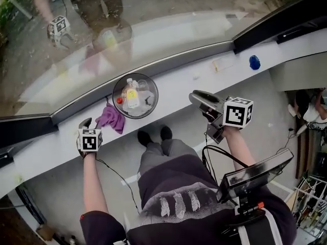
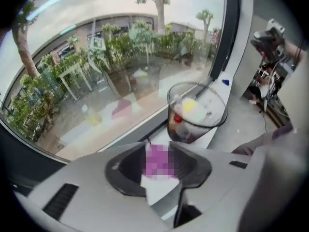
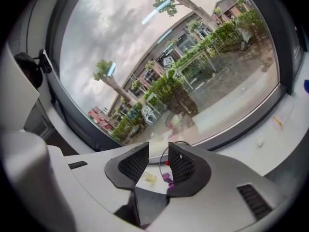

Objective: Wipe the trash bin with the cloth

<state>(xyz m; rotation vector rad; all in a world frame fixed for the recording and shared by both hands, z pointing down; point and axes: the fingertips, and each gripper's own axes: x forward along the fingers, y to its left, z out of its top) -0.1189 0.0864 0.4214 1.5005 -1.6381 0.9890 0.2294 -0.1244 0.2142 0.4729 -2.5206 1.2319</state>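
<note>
Head view | round clear bin (image 1: 135, 96) | crumpled purple cloth (image 1: 111, 118) | left gripper (image 1: 86, 122), right gripper (image 1: 198, 97) apart

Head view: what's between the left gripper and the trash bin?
The purple cloth lies on the sill between left gripper and trash bin, seen in the head view.

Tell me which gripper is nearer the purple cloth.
Left. The left gripper is just left of the purple cloth, close beside it, while the right gripper is off beyond the trash bin, on the cloth's other side.
</note>
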